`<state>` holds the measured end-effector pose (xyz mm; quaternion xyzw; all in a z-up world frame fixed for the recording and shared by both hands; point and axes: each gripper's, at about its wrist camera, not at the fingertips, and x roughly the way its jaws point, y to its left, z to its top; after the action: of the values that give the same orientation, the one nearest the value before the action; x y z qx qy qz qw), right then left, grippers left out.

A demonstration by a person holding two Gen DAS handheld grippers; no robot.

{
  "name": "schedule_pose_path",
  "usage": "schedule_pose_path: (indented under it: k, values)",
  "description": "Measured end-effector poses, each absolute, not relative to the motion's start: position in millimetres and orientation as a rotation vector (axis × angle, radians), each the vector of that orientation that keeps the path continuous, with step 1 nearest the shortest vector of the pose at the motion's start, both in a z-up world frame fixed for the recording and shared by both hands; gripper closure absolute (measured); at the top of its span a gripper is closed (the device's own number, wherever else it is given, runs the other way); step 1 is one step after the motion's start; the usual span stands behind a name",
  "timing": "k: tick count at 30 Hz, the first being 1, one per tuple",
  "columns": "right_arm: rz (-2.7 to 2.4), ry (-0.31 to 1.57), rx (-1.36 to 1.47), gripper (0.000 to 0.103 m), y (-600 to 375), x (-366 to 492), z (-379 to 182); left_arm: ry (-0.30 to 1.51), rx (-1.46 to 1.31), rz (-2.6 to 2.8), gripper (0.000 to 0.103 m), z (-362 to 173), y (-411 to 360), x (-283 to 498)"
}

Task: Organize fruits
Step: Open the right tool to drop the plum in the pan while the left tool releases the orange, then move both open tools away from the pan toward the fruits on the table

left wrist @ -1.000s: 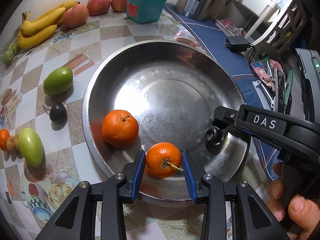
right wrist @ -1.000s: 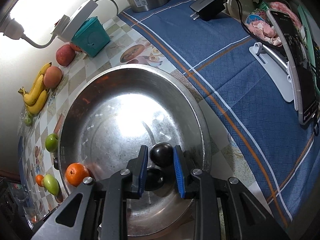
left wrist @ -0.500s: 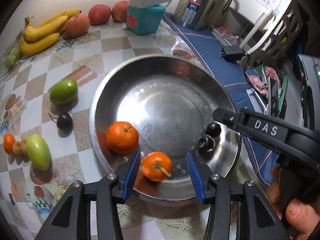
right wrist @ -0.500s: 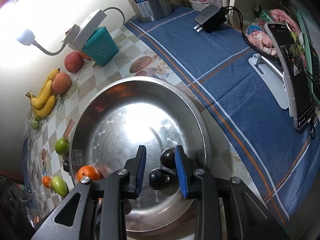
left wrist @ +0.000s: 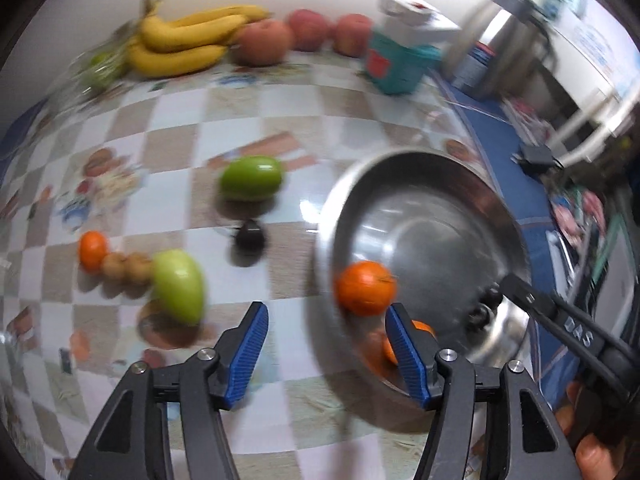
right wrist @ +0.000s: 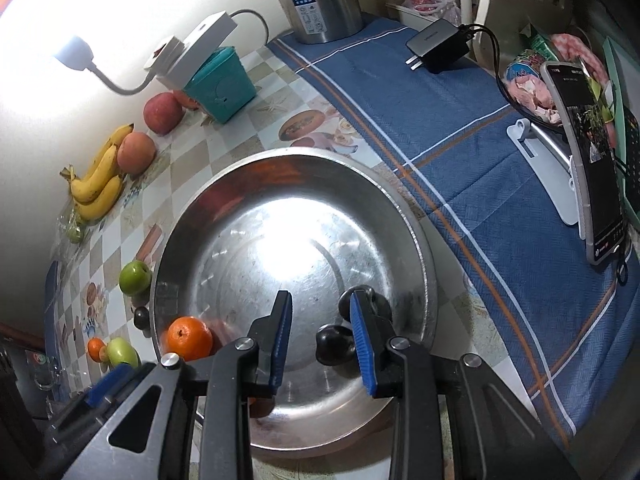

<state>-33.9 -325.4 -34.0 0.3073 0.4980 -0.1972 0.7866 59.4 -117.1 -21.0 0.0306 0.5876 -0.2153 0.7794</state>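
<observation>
The landmark here is the round steel basin (right wrist: 416,232), which stands on the checkered surface (left wrist: 240,128) beside a blue striped cloth (right wrist: 460,152).

Inside the basin, near its left wall, lies one whole tangerine (right wrist: 189,338). A second tangerine (left wrist: 420,330) lies close to the near wall, half hidden behind one blue pad in the left wrist view. Two dark plums (right wrist: 334,344) rest on the basin floor toward its right wall, touching each other or almost so.

The left gripper (left wrist: 324,344) hangs over the near-left rim of the basin — its jaws are opening and nothing is between them; the tangerine is outside the gap. The right gripper (right wrist: 320,328) hangs over the near part of the basin floor. Its jaws are released: the plums are free of the pads, one plum shows in the gap below and the other is partly behind the right pad.

Outside the basin, to its left on the surface, there are a green mango (left wrist: 251,178), a dark plum (left wrist: 250,236), another green mango (left wrist: 178,286), two small brown fruits (left wrist: 124,266) and a small tangerine (left wrist: 93,249). Beyond the basin, along the wall, lie bananas (left wrist: 184,44) and reddish apples (left wrist: 264,42), then a teal box (right wrist: 220,86) and a steel kettle (right wrist: 320,0).
</observation>
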Motion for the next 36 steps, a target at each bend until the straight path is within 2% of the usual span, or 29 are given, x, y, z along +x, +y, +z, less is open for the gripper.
schedule_pose_path:
  k: [15, 17, 19, 22, 26, 29, 34, 35, 36]
  values:
    - [-0.366, 1.104, 0.588, 0.07, -297, -24, -30, 1.346, -0.095, -0.271, 0.031, -26, -41, 92]
    - [-0.367, 1.111, 0.579, 0.062, -295, -23, -31, 1.343, -0.096, -0.265, 0.027, -25, -39, 92]
    - [-0.369, 1.117, 0.573, 0.044, -293, -22, -33, 1.341, -0.093, -0.262, 0.022, -25, -39, 94]
    - [-0.36, 1.124, 0.571, 0.035, -293, -21, -35, 1.34, -0.085, -0.261, 0.013, -26, -42, 94]
    - [-0.36, 1.132, 0.557, 0.025, -291, -20, -37, 1.341, -0.061, -0.259, 0.004, -29, -45, 92]
    - [-0.358, 1.137, 0.546, 0.025, -289, -18, -38, 1.336, -0.032, -0.253, 0.0, -30, -46, 90]
    - [-0.357, 1.152, 0.535, 0.023, -287, -17, -41, 1.334, -0.02, -0.243, 0.0, -33, -46, 89]
    - [-0.358, 1.154, 0.533, 0.021, -287, -17, -41, 1.337, -0.017, -0.238, 0.0, -34, -46, 89]
    - [-0.359, 1.154, 0.53, 0.014, -287, -17, -41, 1.339, -0.014, -0.234, 0.0, -35, -46, 89]
